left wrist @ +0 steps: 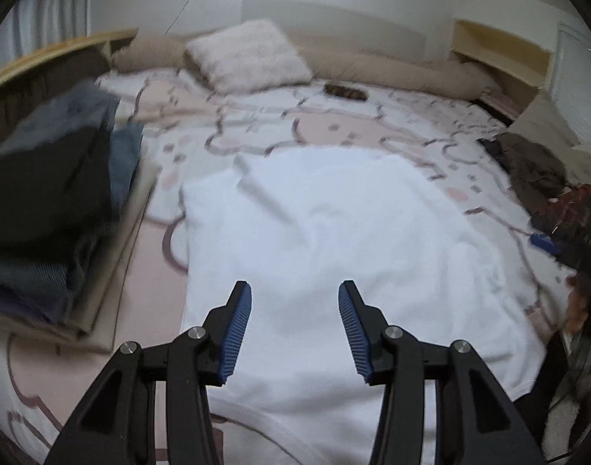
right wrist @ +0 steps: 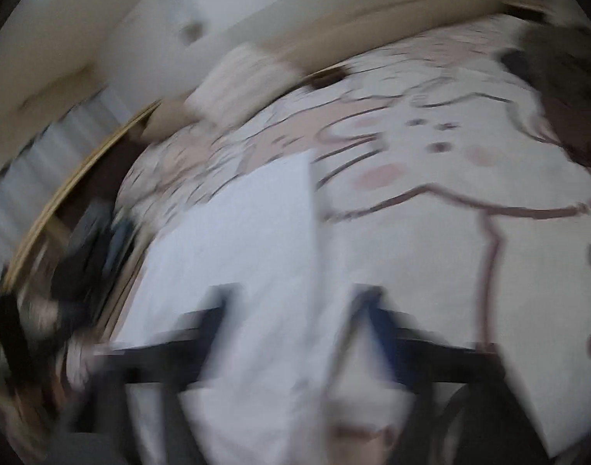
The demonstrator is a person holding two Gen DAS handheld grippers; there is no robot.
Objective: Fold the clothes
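Our left black two-finger gripper with blue ribbed pads [left wrist: 294, 329] hangs wide, empty, above one white cotton garment [left wrist: 334, 240] spread on the pink-patterned bedcover [left wrist: 334, 124]. One stack of dark folded clothes [left wrist: 51, 209] sits left, one fluffy pillow [left wrist: 249, 56] behind. Our right gripper [right wrist: 295, 333] is blurred; we cannot tell its spread.
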